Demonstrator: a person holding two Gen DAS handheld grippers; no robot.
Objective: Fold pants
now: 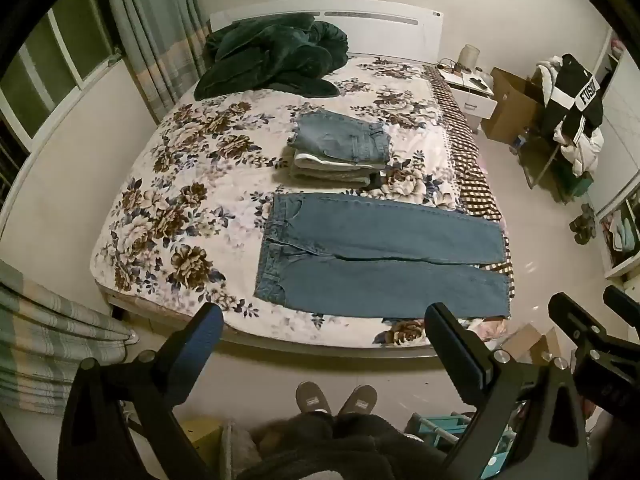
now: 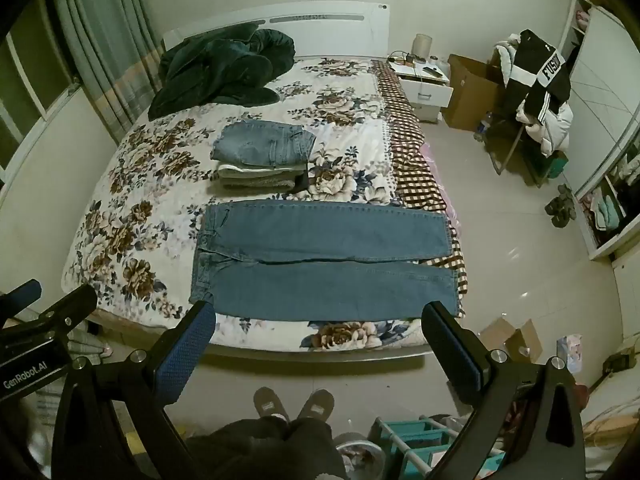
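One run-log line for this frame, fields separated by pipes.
stage: before first fold | jeans: flat on bed, unfolded | folded stack: behind them | left gripper: open, empty | right gripper: open, empty

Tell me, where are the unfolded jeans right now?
The unfolded jeans lie flat across the near end of the bed, waistband to the left in both views, just in front of the stack of folded clothes.

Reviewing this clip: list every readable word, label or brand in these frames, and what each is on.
"GenRobot.AI": on the left gripper body, seen from the right wrist.
"FUSI", cut off after that: on the black-and-white garment hung at the right.
Slipper patches: too small to read.
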